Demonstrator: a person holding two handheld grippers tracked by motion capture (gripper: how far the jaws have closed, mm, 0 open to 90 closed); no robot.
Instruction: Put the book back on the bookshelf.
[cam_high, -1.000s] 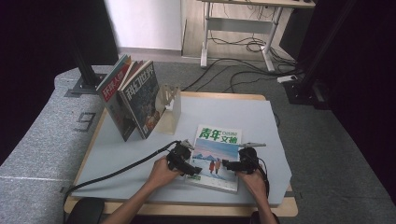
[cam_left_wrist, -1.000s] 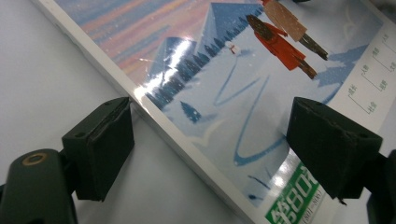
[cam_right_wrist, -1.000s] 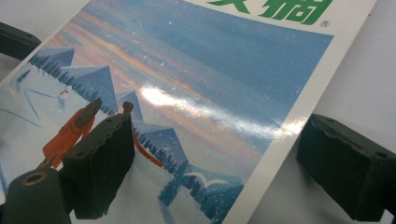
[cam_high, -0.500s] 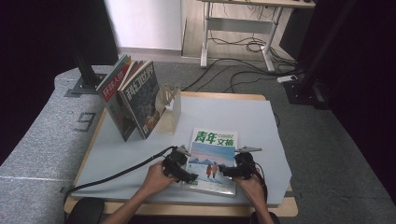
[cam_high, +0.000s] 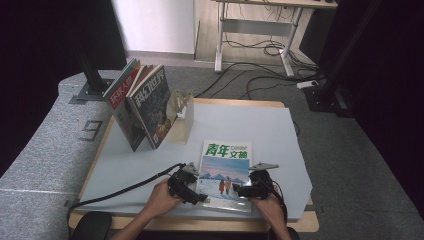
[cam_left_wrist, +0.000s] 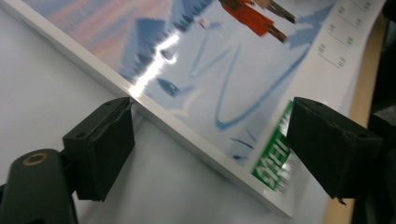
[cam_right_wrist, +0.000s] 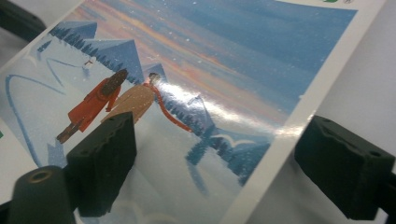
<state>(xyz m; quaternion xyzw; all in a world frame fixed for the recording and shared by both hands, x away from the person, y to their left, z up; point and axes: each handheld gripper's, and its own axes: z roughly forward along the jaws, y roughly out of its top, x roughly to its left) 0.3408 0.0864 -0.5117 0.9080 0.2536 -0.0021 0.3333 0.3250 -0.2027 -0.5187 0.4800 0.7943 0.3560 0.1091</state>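
One magazine (cam_high: 226, 172) lies flat at the near edge of the bench (cam_high: 270, 130). The left tool (cam_high: 194, 192) straddles its left edge and the right tool (cam_high: 243, 190) its right edge, both open, pads off the cover. This looks like the approach to a two-sided pickup; next, each must close on its edge. At far left, three magazines (cam_high: 142, 107) lean against one stand (cam_high: 181, 112).
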